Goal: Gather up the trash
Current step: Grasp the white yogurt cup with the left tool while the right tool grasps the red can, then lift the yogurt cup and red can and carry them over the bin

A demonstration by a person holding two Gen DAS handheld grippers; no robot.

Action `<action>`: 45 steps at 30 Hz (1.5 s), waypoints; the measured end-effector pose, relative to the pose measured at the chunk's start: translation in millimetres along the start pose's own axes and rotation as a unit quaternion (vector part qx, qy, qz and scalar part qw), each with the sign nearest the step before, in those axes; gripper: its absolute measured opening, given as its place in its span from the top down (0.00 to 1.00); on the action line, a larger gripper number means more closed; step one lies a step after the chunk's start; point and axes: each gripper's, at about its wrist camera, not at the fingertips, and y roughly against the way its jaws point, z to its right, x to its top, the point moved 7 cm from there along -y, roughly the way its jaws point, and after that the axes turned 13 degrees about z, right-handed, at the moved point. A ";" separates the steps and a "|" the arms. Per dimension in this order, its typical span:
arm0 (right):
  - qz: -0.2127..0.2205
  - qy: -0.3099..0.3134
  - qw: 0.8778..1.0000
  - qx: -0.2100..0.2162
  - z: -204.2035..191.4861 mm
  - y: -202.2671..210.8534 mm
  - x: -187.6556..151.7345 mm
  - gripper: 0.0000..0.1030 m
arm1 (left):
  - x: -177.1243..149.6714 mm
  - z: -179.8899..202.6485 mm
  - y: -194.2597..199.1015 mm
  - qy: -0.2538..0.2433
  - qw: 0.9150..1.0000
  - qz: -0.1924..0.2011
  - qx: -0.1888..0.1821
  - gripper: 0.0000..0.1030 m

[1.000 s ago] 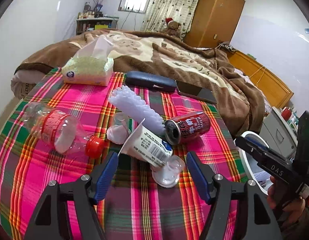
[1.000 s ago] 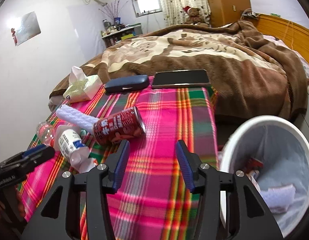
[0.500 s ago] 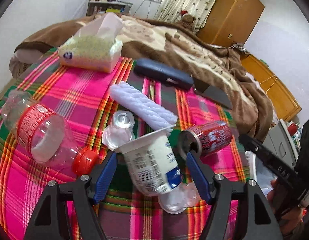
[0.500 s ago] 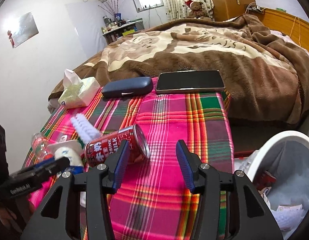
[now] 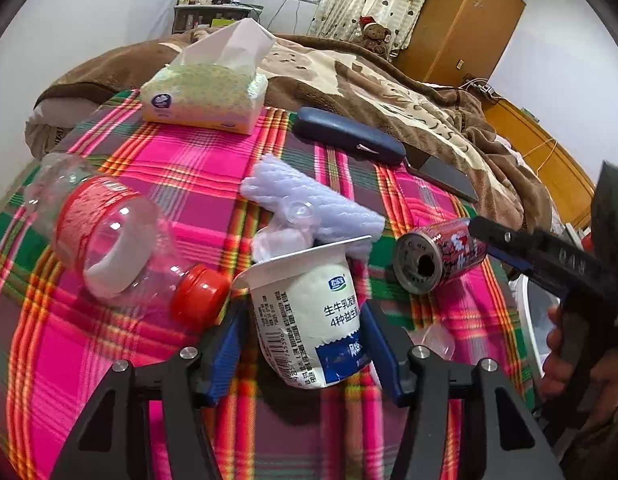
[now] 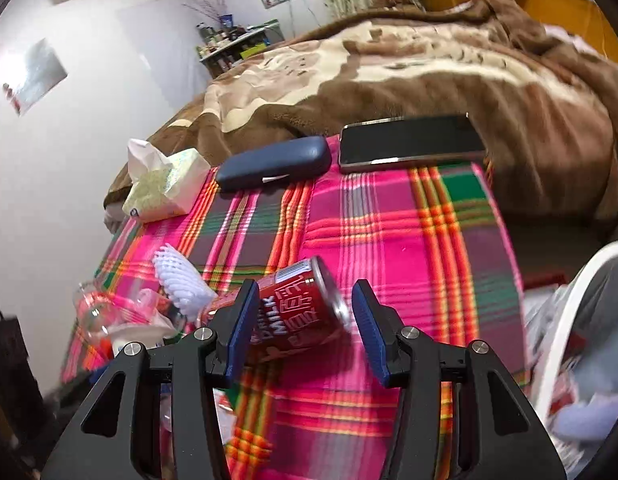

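Both of my tongs have pushed forward since a second ago: the left tongs (image 5: 301,344) now straddle the yogurt cup (image 5: 309,320), and the right tongs (image 6: 303,328) have closed in around the red milk can (image 6: 297,316), which earlier lay ahead of them.

Largest first, the plaid table (image 5: 181,160) carries nearly all the trash. The white bin (image 6: 565,320) sits off the table's right edge with a few scraps already inside, so I judge the job only begun. The clear bottle (image 5: 109,240) with its red cap lies on its side just left of the cup, and the white foam sleeve (image 5: 309,204) lies behind it. Can and cup each rest on the cloth between blue pads, both pairs standing apart, clamped on nothing. A small clear lid (image 5: 433,340) lies beside the cup. All of this is left to bin.
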 end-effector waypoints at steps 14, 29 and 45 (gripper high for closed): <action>-0.078 0.011 0.997 0.028 -17.1 1.7 -25.1 0.39 | -10.0 -29.9 19.3 0.023 1.000 -0.002 -0.016 0.44; 0.015 0.232 0.969 0.085 -54.5 5.5 -2.8 0.39 | -9.3 -31.9 16.9 0.020 1.000 -0.004 -0.016 0.44; -0.083 0.253 0.959 0.097 -37.8 -9.0 -46.0 0.38 | -8.4 -29.2 10.6 0.017 1.000 -0.012 -0.013 0.41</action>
